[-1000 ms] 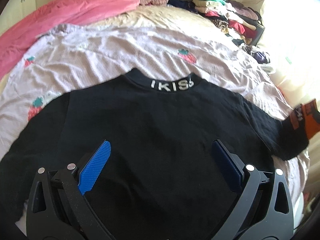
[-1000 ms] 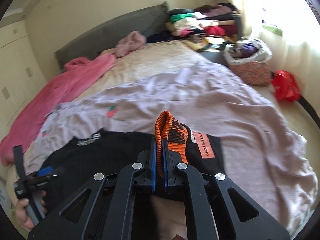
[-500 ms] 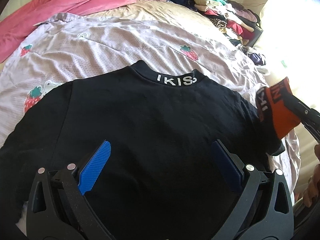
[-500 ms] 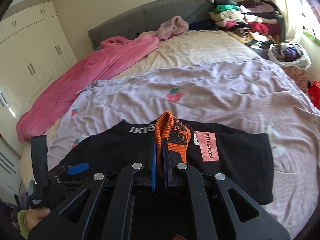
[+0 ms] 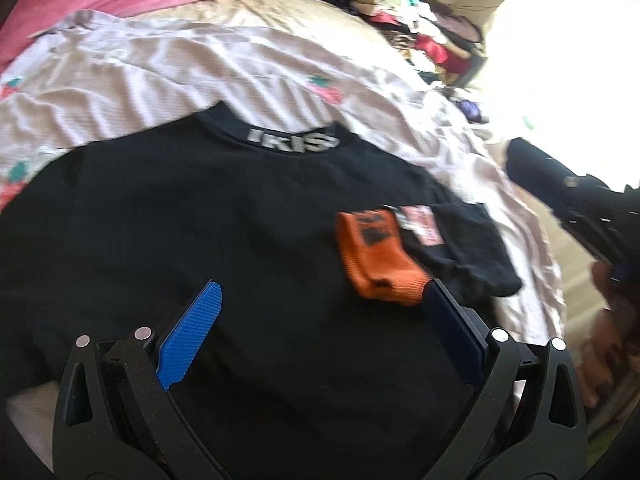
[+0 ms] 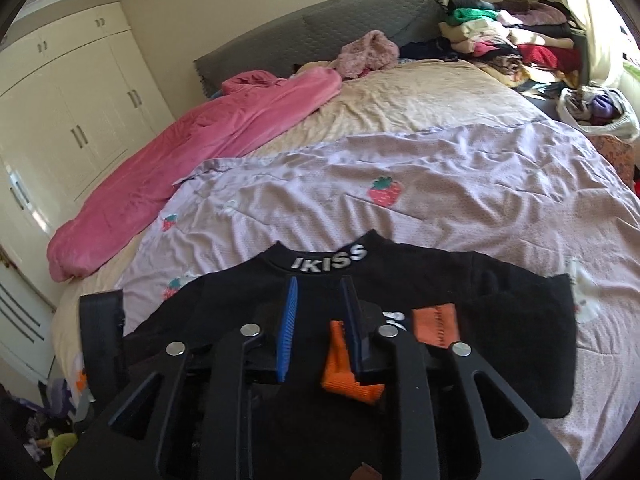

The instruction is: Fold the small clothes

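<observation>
A small black sweater (image 5: 224,216) with a white-lettered collar (image 5: 292,142) lies flat on the bed; it also shows in the right wrist view (image 6: 500,292). Its right sleeve, with an orange cuff (image 5: 374,258), is folded in over the body; the cuff also shows in the right wrist view (image 6: 340,364). My left gripper (image 5: 320,312) is open and empty, low over the sweater's lower part. My right gripper (image 6: 320,300) is open just above the folded cuff, holding nothing; it also shows at the right edge of the left wrist view (image 5: 576,204).
The sweater rests on a lilac strawberry-print sheet (image 6: 440,184) over a beige cover. A pink blanket (image 6: 192,152) lies at the far left. A pile of clothes (image 6: 512,48) stands at the far right, with a bag (image 6: 600,108) beside it. Wardrobes (image 6: 72,120) line the left wall.
My right gripper carried the orange-cuffed sleeve in over the sweater's body, laid it down and opened. My left gripper stayed open over the sweater.
</observation>
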`<state>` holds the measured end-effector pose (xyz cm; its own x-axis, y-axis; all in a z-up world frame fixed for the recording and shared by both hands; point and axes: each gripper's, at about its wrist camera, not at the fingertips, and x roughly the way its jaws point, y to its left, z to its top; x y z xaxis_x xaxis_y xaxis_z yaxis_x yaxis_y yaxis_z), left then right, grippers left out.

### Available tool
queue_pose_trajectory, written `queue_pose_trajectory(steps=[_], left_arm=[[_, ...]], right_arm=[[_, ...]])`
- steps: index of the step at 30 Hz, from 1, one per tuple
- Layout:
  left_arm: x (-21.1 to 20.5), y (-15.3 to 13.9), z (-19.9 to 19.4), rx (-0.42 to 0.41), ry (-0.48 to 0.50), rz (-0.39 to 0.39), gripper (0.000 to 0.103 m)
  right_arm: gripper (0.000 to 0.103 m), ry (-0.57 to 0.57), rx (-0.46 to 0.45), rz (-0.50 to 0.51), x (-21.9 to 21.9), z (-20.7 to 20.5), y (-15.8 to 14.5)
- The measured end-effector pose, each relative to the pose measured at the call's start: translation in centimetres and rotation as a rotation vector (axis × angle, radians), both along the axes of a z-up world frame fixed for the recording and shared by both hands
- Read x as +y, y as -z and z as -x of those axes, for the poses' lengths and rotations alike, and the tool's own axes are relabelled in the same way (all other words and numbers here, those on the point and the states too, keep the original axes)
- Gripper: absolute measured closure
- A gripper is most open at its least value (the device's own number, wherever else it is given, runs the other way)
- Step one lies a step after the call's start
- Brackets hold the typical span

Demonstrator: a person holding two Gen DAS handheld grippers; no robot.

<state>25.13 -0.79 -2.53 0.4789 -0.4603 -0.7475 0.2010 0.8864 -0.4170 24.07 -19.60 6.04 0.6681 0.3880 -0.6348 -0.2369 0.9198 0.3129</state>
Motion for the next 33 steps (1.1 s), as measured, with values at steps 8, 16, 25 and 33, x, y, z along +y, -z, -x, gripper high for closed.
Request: queue_pose_trajectory(steps=[8, 16, 25, 33], left_arm=[[-4.0, 1.7, -0.5, 0.032, 0.065, 0.099, 0.02], [-5.7, 3.6, -1.4, 0.028, 0.055, 0.168, 0.058], [-3.2, 1.3, -1.2, -0.058, 0.045, 0.2, 0.094], [2.0, -2.6, 0.4, -0.177, -0.058, 0.138, 0.094]], right_arm=[[0.08, 0.114, -0.013, 0.051, -5.1, 2.0, 1.0], [0.08, 0.188, -0.033, 0.01, -9.1, 4.8, 1.9], [0.078, 0.204, 0.003, -0.001, -10.1, 6.7, 3.3], [0.078, 0.192, -0.003, 0.012, -8.9, 7.3, 2.8]])
